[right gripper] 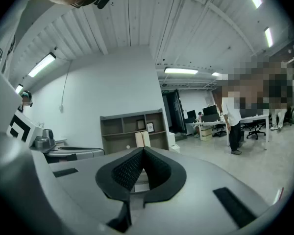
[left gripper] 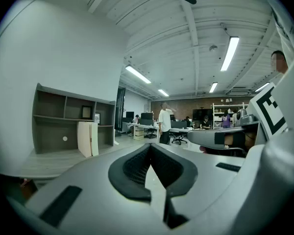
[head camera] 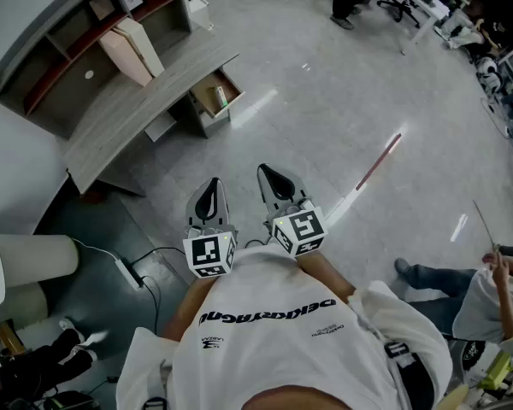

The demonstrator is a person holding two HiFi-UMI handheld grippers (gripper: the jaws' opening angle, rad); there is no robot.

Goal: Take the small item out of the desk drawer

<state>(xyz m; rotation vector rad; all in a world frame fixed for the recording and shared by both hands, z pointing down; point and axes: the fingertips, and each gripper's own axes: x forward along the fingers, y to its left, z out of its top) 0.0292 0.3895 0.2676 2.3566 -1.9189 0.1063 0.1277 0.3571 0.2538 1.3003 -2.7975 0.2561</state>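
The left gripper (head camera: pixel 210 196) and right gripper (head camera: pixel 276 184) sit side by side near the person's chest, well apart from the desk (head camera: pixel 128 101). Both pairs of jaws are pressed together, pinching nothing. The small item (head camera: pixel 221 97) lies in the open drawer (head camera: pixel 215 123) under the desk

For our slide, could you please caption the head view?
Left gripper and right gripper, jaws shut and empty, point toward the desk, whose open drawer holds a small item.

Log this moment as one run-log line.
left gripper: shut, empty | right gripper: shut, empty | drawer: open, distant | small item: inside drawer
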